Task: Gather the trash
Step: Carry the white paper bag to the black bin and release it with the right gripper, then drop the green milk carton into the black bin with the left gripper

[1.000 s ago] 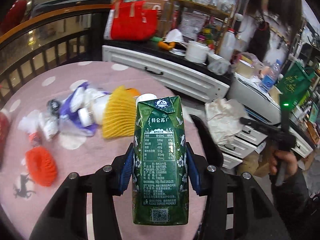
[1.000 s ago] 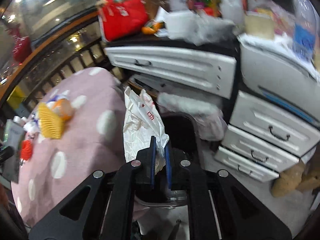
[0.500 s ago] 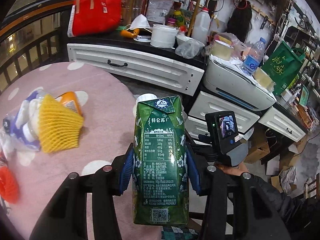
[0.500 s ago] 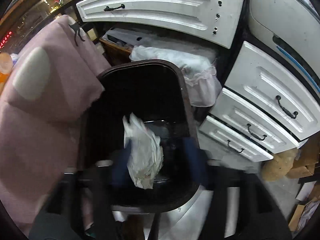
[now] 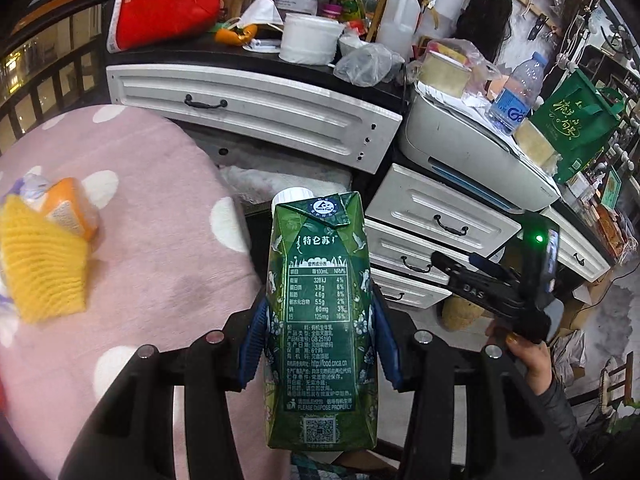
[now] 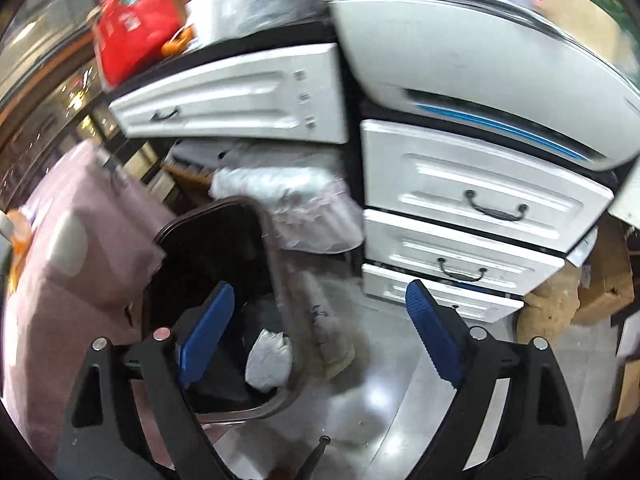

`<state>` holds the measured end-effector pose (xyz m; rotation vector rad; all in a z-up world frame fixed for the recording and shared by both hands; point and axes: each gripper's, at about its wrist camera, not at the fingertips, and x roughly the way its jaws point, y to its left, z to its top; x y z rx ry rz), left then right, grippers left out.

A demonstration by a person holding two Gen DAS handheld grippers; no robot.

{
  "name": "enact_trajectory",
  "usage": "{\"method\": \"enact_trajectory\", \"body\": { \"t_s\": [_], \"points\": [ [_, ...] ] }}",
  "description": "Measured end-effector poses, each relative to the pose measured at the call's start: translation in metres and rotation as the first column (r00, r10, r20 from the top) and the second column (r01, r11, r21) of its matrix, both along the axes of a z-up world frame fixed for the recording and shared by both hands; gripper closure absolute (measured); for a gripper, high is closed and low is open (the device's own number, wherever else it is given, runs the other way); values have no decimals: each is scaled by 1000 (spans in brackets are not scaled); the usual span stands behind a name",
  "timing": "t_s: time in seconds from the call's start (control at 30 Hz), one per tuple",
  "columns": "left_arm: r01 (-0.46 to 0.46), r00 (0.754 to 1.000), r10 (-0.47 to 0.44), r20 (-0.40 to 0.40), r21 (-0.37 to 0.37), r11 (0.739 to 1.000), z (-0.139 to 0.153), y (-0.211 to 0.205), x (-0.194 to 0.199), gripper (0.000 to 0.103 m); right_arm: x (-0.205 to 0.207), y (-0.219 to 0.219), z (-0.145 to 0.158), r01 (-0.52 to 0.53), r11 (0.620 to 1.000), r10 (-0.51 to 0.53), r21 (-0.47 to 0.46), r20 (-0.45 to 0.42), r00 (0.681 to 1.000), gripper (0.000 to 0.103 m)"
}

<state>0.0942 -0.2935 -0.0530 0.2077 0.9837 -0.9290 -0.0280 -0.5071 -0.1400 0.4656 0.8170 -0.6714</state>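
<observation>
Right gripper point(image 6: 316, 336): jaws have just been opening, now wide apart and empty. The wad point(image 6: 267, 358) it pinched a second ago lies in the bin point(image 6: 280, 256). Left gripper point(image 5: 320, 344) stays clamped on the carton point(image 5: 320, 320), now nearer the bin; likely next in.

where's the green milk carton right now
In the left wrist view, the green milk carton stands upright, clamped between the left tongs, beside the pink tablecloth.
</observation>
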Motion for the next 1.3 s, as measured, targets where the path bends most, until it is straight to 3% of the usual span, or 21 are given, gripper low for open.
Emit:
{"method": "enact_trajectory", "body": {
  "t_s": [0.13, 0.4, 0.57, 0.87, 0.93, 1.0, 1.17, 1.3],
  "points": [
    [-3, 1000, 3, -21, 24, 1000, -16, -30, 8, 56, -16, -9, -2, 55, 995, -59, -82, -42, 997, 15],
    [-35, 998, 43, -55, 140, 990, -66, -87, 15, 56, -36, -18, -25, 23, 994, -30, -106, -68, 997, 9],
    [-73, 995, 86, -49, 233, 970, -100, -107, 24, 56, -46, -31, -35, 53, 995, -59, -82, -62, 996, 9],
    [-71, 984, 128, -126, 385, 920, -175, -130, 38, 55, -63, -47, -60, 112, 994, -112, 7, -47, 993, 9],
    [-60, 983, 125, -132, 413, 909, -187, -132, 38, 51, -64, -48, -64, 115, 993, -114, 13, -55, 992, 9],
    [-53, 984, 121, -128, 441, 896, -193, -132, 37, 28, -65, -48, -67, 117, 993, -116, 16, -57, 992, 9],
    [-24, 980, 104, -172, 414, 910, -188, -123, 30, 21, -66, -47, -71, 120, 993, -120, 7, -57, 991, 9],
    [-15, 978, 75, -194, 292, 956, -145, -101, 17, 21, -68, -47, -67, 139, 989, -142, -49, -42, 989, 9]
  ]
}}
